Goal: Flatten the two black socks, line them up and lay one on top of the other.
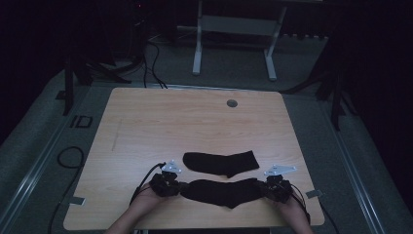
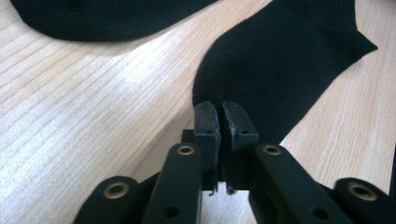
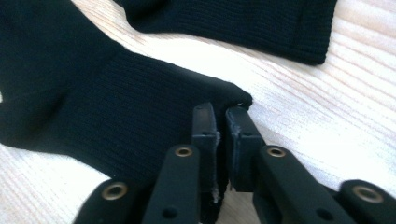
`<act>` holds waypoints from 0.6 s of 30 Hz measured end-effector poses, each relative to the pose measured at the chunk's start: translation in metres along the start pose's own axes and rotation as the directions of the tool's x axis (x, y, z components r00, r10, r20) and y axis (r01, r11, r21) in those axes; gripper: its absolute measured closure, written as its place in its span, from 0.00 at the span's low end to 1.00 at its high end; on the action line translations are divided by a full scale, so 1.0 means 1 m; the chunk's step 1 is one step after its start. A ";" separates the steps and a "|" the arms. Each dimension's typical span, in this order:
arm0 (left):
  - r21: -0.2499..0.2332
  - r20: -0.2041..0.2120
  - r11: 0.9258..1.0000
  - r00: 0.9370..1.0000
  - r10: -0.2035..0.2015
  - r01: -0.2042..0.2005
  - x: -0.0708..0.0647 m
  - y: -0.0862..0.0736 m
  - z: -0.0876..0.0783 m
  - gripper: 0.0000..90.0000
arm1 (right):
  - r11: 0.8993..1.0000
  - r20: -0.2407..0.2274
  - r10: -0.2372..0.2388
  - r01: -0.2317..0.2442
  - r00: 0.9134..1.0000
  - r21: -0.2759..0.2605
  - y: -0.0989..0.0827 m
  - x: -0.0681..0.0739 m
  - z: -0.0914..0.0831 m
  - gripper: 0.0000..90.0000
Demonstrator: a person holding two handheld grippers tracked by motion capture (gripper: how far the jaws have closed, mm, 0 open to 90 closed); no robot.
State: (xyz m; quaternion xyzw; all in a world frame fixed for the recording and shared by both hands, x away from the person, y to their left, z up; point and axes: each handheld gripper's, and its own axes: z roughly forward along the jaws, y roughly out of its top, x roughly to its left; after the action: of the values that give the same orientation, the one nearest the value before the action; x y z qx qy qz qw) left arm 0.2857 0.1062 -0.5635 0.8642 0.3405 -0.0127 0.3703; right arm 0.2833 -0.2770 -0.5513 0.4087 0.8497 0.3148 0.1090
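**On the counter's near edge: one sock held at both ends**

Near me, my left gripper and right gripper each pinch an end of the near black knitted sock lying flat on the pale wooden counter. A second black sock lies just beyond.

Two black socks lie flat on the wooden table: the near sock stretched crosswise by the front edge, the far sock just behind it.
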 end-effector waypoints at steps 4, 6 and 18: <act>-0.020 0.014 1.000 1.000 0.001 -0.001 -0.003 0.004 -0.005 0.97 | 1.000 -0.005 -0.006 0.005 1.000 -0.024 0.006 0.002 -0.008 0.95; -0.033 0.004 0.999 1.000 0.010 -0.009 -0.003 0.008 -0.012 0.97 | 0.998 -0.014 0.004 -0.005 1.000 -0.058 0.011 0.001 -0.017 0.95; -0.117 -0.060 0.993 0.998 0.006 -0.013 0.009 0.047 -0.057 0.97 | 0.982 -0.001 -0.025 0.024 1.000 -0.187 0.060 -0.004 -0.046 0.95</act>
State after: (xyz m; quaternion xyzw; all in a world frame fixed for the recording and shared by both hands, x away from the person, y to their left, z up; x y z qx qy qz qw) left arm 0.3074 0.1259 -0.4951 0.8426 0.3474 0.0346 0.4100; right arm 0.3030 -0.2728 -0.4788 0.3857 0.8216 0.3925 0.1492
